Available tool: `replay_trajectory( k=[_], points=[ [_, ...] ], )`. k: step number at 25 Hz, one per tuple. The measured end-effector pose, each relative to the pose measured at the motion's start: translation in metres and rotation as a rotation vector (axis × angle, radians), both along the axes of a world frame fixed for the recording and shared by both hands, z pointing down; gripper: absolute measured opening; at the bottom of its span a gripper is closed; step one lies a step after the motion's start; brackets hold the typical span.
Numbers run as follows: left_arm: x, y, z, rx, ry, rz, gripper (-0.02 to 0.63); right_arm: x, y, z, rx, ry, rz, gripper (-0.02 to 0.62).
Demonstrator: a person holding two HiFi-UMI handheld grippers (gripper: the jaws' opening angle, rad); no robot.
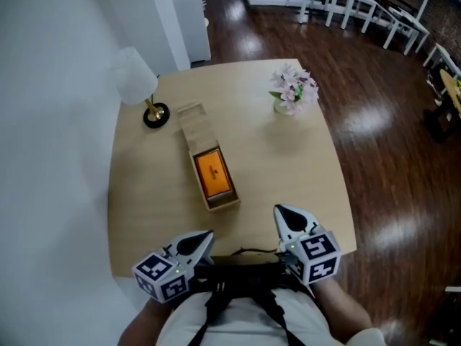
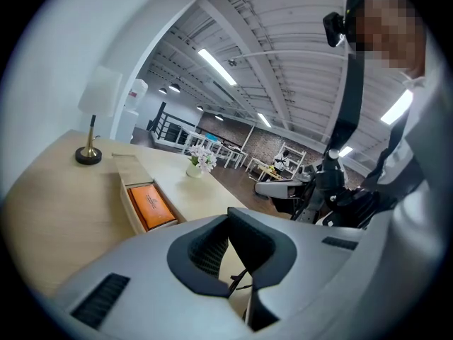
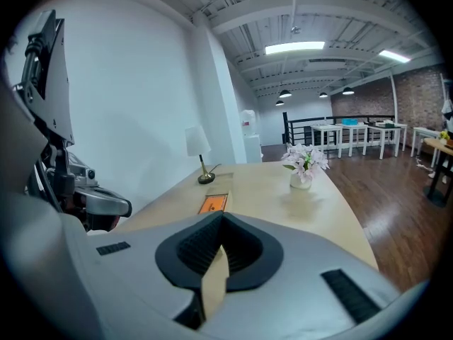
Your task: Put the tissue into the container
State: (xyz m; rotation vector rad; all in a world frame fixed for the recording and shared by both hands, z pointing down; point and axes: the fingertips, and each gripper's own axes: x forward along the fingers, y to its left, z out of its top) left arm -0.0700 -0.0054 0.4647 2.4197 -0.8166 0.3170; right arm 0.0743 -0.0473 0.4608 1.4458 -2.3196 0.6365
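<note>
A long wooden container (image 1: 189, 123) lies lengthwise on the round table (image 1: 295, 171). An orange tissue pack (image 1: 214, 174) sits inside its near end. The pack (image 2: 151, 205) also shows in the left gripper view and, smaller, the pack (image 3: 212, 204) in the right gripper view. My left gripper (image 1: 209, 234) hovers at the table's near edge, just below and left of the container, shut with nothing between its jaws. My right gripper (image 1: 277, 210) is to the right of the container's near end, also shut and empty. Neither touches the container.
A white-shaded lamp (image 1: 137, 78) on a brass foot stands at the table's far left. A small vase of pink flowers (image 1: 292, 89) stands at the far right. White wall runs along the left; dark wood floor surrounds the table, with white tables (image 1: 360, 2) beyond.
</note>
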Motion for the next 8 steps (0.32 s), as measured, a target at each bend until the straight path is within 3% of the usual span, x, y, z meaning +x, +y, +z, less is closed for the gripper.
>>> replay_trajectory(
  k=[8],
  points=[
    [0.0029, 0.0001, 0.003, -0.006, -0.008, 0.01, 0.002, 0.0007, 0.0006, 0.0057, -0.008, 0.006, -0.01, 0.0]
  ],
)
